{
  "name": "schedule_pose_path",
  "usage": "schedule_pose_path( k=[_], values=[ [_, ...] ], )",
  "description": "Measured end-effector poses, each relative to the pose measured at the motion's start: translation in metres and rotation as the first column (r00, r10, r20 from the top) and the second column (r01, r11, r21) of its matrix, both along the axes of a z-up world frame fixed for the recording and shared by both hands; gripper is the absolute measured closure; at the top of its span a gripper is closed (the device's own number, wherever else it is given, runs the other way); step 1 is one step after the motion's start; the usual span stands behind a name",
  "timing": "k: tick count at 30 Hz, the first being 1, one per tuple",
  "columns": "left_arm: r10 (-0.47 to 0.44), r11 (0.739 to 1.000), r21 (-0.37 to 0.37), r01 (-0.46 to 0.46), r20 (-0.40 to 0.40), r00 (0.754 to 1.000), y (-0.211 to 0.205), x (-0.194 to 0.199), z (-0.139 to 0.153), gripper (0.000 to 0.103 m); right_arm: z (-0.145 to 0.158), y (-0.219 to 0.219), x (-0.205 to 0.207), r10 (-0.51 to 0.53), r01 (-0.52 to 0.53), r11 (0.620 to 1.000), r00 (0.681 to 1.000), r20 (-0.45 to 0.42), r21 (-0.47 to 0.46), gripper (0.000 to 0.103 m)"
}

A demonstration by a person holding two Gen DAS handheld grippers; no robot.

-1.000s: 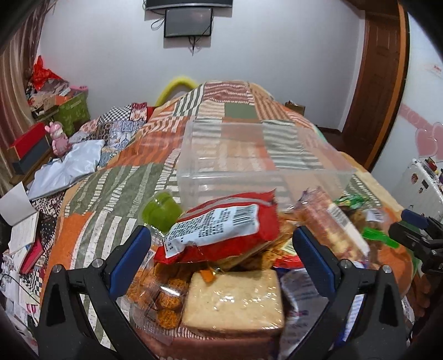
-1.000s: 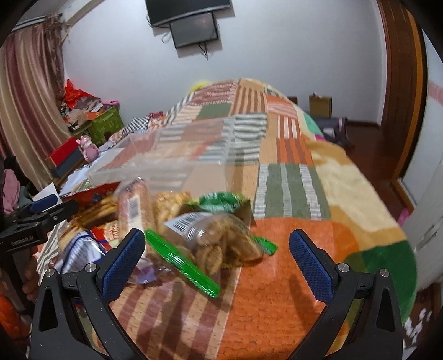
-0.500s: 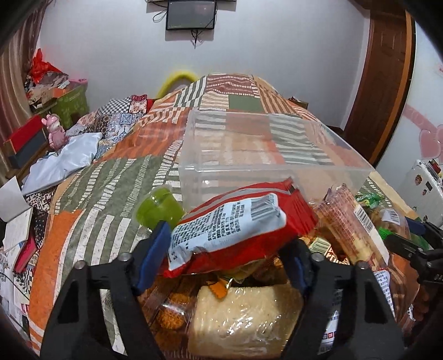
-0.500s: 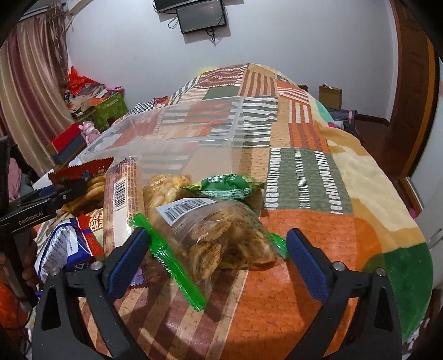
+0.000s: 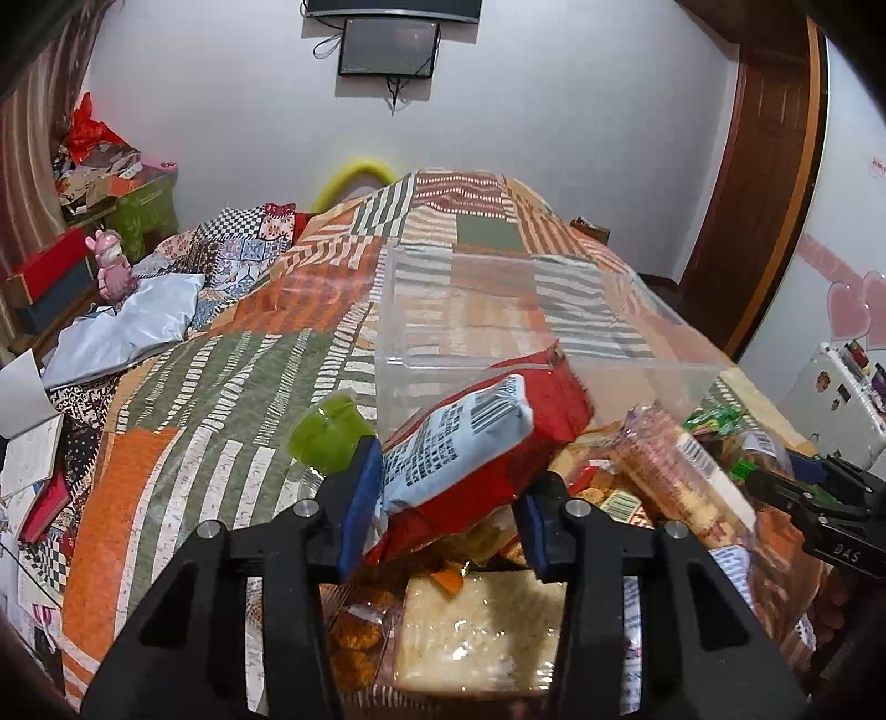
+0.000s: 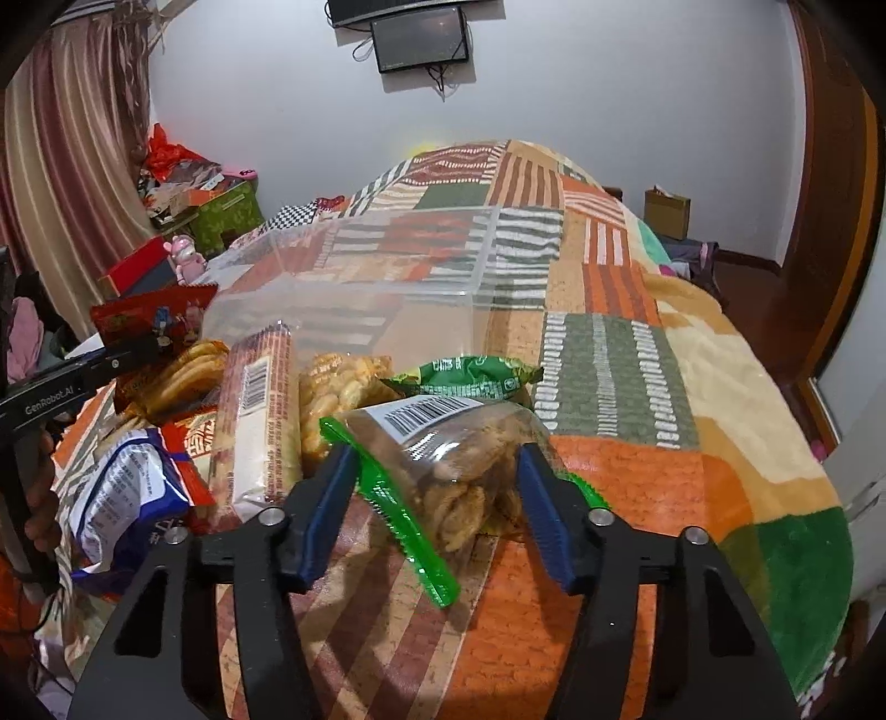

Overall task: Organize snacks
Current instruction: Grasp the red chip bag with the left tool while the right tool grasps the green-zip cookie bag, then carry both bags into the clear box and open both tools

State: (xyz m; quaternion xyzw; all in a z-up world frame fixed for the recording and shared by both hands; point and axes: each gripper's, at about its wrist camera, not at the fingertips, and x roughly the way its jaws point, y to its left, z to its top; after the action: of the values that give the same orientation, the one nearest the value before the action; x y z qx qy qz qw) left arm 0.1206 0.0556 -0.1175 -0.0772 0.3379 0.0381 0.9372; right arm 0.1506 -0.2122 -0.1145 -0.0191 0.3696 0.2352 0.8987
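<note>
**Patchwork bed, two grippers closing on snack bags**

Patchwork blanket (image 6: 609,360) covers a bed under a wall-mounted screen (image 5: 387,52), and a clear plastic bin (image 5: 498,310) sits on it behind a heap of snacks. At the heap's near left, the left gripper (image 5: 443,515) is closing its jaws, blue pads pressing both sides of a red chip bag (image 5: 487,437) that tilts up toward the bin. A green cup (image 5: 326,437) stands just beside it. At the heap's right edge, the right gripper (image 6: 432,498) is closing too, pads touching a clear bag of cookies (image 6: 459,454) with green sealed ends. A long biscuit pack (image 6: 260,415) lies beside that bag.
</note>
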Motion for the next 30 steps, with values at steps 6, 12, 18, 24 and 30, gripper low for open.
schedule_pose_path(
  k=[6,12,18,24,30],
  values=[
    [0.008,1.000,0.009,-0.008,0.038,0.999,0.001,-0.012,0.015,0.072,0.003,-0.007,0.000,-0.012,0.012,1.000,1.000,-0.006,0.024,0.051],
    [-0.001,0.999,0.034,-0.001,0.068,0.998,-0.001,-0.024,0.026,0.072,0.018,-0.012,-0.003,-0.021,0.020,0.998,0.999,0.028,0.052,0.052],
    [0.002,1.000,0.026,-0.004,0.094,0.996,0.005,-0.027,0.043,0.072,0.039,-0.010,-0.004,-0.018,0.013,0.998,0.996,0.086,0.063,0.053],
    [-0.011,0.999,0.041,0.005,0.143,0.990,0.004,-0.024,0.066,0.072,0.055,-0.001,0.004,-0.004,-0.007,0.997,0.991,0.133,0.080,0.054],
    [-0.039,0.998,0.055,0.029,0.190,0.981,-0.002,-0.012,0.084,0.072,0.069,0.014,0.011,0.022,-0.038,0.996,0.983,0.184,0.082,0.054]
  ],
)
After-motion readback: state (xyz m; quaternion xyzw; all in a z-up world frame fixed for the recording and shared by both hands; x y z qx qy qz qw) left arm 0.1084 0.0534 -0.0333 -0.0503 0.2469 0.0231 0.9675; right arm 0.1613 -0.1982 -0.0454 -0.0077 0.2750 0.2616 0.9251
